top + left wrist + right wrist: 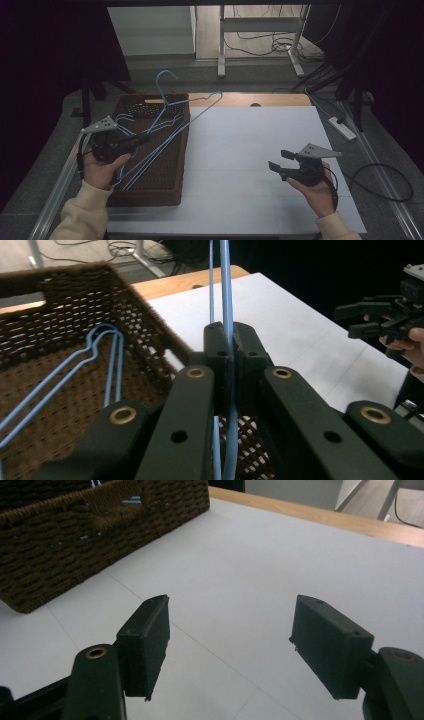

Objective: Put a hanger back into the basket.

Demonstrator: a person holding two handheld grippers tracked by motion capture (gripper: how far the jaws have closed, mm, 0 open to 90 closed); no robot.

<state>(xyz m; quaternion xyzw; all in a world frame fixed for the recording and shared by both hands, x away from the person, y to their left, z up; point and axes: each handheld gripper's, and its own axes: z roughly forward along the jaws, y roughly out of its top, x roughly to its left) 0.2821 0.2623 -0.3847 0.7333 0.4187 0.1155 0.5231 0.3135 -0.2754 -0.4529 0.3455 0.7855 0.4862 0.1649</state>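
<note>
My right gripper (278, 159) sits near me over the white tabletop (250, 150), jaws spread, nothing btwn them. My left gripper (142, 139) is clamped tight on a thin blue wire hanger (187, 121), held tilted above the dark brown woven wicker basket (165, 190); more blue hangers (100, 365) lie inside it.

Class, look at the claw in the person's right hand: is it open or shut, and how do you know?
Open. The right claw has its jaws set wide apart, nothing between them, bare white table showing through the gap.
</note>
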